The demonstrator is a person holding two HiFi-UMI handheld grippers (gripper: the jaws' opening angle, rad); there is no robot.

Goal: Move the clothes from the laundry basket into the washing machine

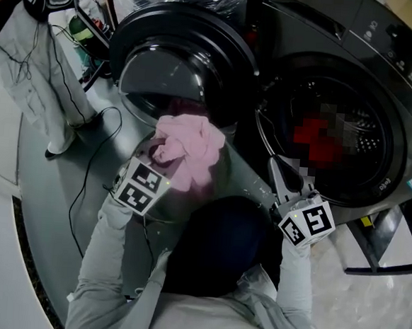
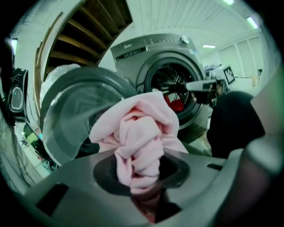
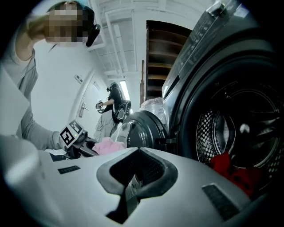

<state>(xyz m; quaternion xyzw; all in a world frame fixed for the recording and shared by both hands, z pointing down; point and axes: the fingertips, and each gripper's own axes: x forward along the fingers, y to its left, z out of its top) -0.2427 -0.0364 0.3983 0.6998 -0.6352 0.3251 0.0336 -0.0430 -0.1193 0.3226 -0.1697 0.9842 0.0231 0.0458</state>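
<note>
Clamping pink garment [image 1: 189,148] in left claw [image 1: 161,153], open door [image 1: 179,59] beyond, right claw [image 1: 282,175] closed empty, red cloth [image 1: 314,140] in drum [image 1: 368,134]

Cannot see the left gripper's [image 1: 162,157] jaw tips from the head view, buried under the bunched pink cloth [image 1: 193,146]. Cannot follow that cloth's lower end in the left gripper view, lost in the dark gap between the jaws. Cannot read the washing machine's [image 1: 357,44] panel print, too small, nor see the standing person [image 1: 35,76] whole, cut off by the top edge.
</note>
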